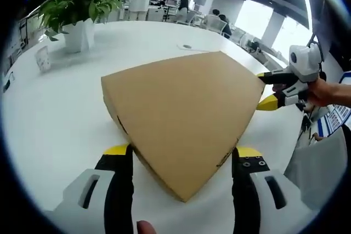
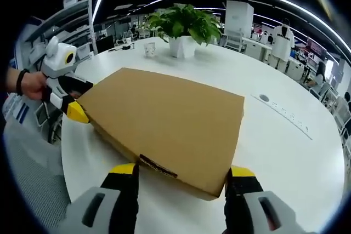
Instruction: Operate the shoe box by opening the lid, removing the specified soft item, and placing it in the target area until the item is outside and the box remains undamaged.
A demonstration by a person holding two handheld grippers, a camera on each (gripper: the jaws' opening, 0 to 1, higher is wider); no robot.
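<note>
Closed brown box (image 1: 184,116) lying flat on a white table (image 1: 60,119), lid still down, corners intact. In the left gripper view, left gripper (image 1: 181,154) spread wide, yellow-tipped jaws straddling the near corner of the box, one on each side, gripping nothing; whether the tips touch the cardboard, cannot tell. At the far right corner of the box, right gripper (image 1: 270,90) held by a hand (image 1: 329,92), its yellow tips either side of the box corner, gap between them partly open, nothing clamped that can be made out. In the right gripper view, right gripper (image 2: 184,173) likewise wide apart, jaws flanking the near edge of the box (image 2: 164,119), with a dark label strip on that edge. Left gripper (image 2: 74,102) at the far left corner, one yellow tip just below the edge, close against it. Potted plant (image 2: 184,28) and a small cup (image 2: 149,49) well beyond the box, people and desks behind.
</note>
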